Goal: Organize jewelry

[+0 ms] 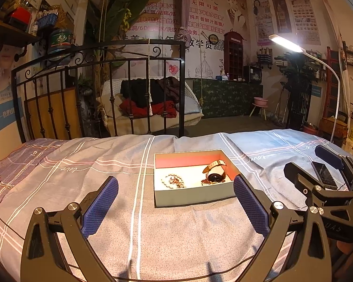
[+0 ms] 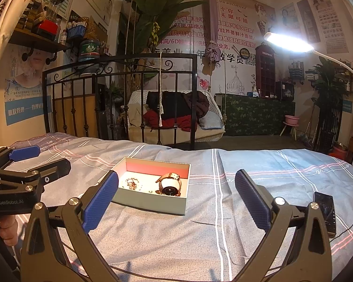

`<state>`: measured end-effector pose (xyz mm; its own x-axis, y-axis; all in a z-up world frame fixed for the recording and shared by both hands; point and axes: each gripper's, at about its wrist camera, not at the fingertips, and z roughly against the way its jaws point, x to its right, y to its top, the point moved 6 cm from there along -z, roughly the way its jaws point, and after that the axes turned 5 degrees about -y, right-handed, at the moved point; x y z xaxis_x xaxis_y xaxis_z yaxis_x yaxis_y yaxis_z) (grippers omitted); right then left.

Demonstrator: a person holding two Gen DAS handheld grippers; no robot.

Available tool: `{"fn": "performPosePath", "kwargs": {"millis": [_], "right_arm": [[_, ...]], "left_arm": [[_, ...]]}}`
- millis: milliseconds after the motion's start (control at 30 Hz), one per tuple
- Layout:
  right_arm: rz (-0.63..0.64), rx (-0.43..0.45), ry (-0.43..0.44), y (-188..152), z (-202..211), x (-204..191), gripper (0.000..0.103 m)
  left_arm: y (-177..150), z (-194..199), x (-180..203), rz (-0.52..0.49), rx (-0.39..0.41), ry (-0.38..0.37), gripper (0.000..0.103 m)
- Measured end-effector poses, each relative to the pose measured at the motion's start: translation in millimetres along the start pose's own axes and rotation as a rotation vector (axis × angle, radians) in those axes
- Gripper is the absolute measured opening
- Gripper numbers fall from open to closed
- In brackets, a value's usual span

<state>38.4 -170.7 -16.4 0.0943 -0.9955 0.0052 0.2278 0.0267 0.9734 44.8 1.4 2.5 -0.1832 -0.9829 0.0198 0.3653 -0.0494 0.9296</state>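
A shallow open box (image 1: 190,195) with a pink inner wall sits on the plaid bedspread (image 1: 129,223). Inside lie a watch (image 1: 215,174) with a tan strap on the right and a tangle of small jewelry (image 1: 174,181) on the left. The left gripper (image 1: 176,202) hovers just before the box, its blue pads spread wide and holding nothing. The right gripper (image 2: 176,197) is likewise spread and empty, with the box ahead and to its left. Only the right wrist view shows the whole phone (image 2: 324,213) lying on the bedspread, and fingers (image 2: 8,229) under the left gripper's handle. A lit floor lamp (image 2: 289,41) stands beyond the bed.
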Motion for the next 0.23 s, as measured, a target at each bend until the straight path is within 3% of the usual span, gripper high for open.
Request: {"fn": "performPosePath", "kwargs": {"millis": [233], "right_arm": [[0.000,-0.002,-0.002,0.7,-0.7,0.4,0.098]], "left_arm": [[-1.4,-1.5,0.4,-0.006,-0.006,0.003,0.096]]}}
